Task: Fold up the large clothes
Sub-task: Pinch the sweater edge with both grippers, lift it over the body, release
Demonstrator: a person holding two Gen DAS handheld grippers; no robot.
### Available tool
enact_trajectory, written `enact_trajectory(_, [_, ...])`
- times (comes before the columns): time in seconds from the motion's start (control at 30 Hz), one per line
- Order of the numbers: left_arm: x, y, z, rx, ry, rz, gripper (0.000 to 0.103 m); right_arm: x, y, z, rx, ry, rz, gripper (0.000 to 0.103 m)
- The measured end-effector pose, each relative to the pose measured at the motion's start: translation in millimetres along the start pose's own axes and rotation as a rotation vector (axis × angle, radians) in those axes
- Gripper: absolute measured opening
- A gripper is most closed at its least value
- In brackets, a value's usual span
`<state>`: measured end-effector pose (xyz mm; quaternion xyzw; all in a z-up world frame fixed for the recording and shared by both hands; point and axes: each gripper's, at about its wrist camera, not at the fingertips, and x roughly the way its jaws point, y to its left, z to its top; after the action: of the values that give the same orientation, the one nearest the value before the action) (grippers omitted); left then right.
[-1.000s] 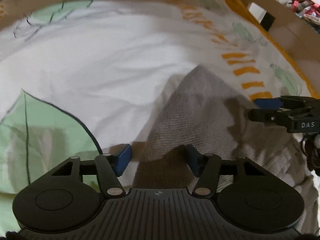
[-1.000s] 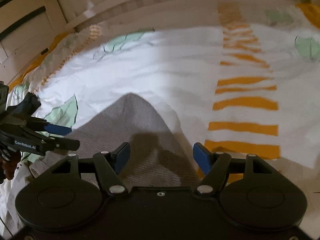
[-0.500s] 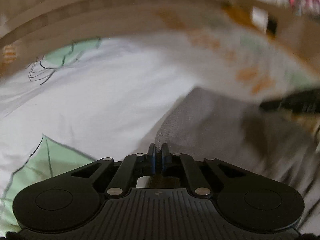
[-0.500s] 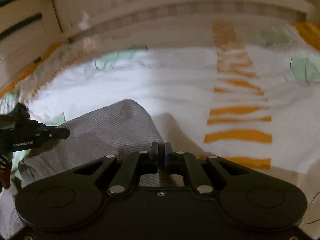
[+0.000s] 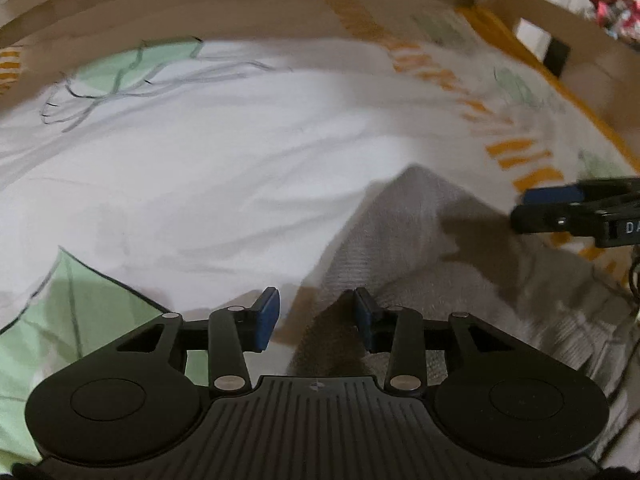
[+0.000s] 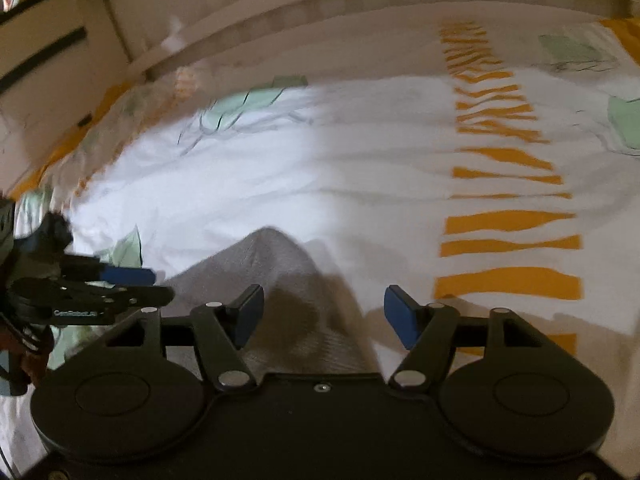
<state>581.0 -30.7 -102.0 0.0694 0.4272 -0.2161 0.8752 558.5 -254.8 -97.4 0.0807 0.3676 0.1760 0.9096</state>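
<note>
A grey knitted garment [image 5: 420, 240] lies bunched on the bed, one corner rising to a peak [image 6: 280, 264]. My left gripper [image 5: 316, 316] hangs over the garment's left edge. Its jaws are opening and the cloth lies loose below the gap, with neither blue pad pressing on it. My right gripper [image 6: 324, 316] is over the garment's right side. Its jaws are opening wide and grey cloth shows between them, unclamped. Each gripper shows in the other's view: the right gripper [image 5: 560, 208] at the right edge, the left gripper [image 6: 132, 284] at the left edge.
The garment rests on a white bedsheet [image 5: 240, 168] printed with green leaves [image 5: 100, 312] and orange stripes [image 6: 508, 248]. A wooden bed frame [image 6: 360, 4] runs along the far side. A hand [image 6: 24, 356] shows at the lower left of the right wrist view.
Both grippers were open a second ago, clamped shut half a second ago, and now stand open again. The grey cloth has dropped free and both views have shifted a little.
</note>
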Motion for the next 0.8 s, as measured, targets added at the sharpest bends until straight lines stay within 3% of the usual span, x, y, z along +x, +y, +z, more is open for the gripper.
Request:
enact_trajectory(0.17, [8, 0, -1, -0.011, -0.005, -0.025, 0.037, 26, 6, -7, -0.027, 0.064, -0.007, 0.067])
enact_trajectory(0.2, [9, 0, -1, -0.013, -0.011, -0.031, 0.016, 30, 6, -9, -0.024, 0.073, -0.011, 0.064])
enact_trajectory(0.23, [8, -2, -2, -0.008, -0.012, -0.041, 0.004, 31, 5, -10, -0.025, 0.076, -0.017, 0.047])
enact_trajectory(0.27, [7, -5, -2, 0.01, -0.02, -0.035, 0.004, 32, 5, -11, -0.031, 0.08, -0.027, 0.011])
enact_trajectory(0.37, [-6, -17, -5, 0.072, -0.089, 0.031, 0.004, 21, 13, -9, -0.074, 0.034, -0.057, 0.012])
enact_trajectory(0.47, [-39, -21, -16, 0.037, -0.251, 0.041, 0.004, -8, 26, -8, -0.152, -0.072, -0.075, 0.011])
enact_trajectory(0.67, [-123, -37, -70, 0.081, -0.532, -0.013, 0.004, -90, 62, -39, -0.355, -0.278, -0.07, 0.011])
enact_trajectory(0.8, [-173, -49, -127, 0.185, -0.639, -0.102, 0.004, -146, 87, -85, -0.512, -0.374, -0.049, 0.011])
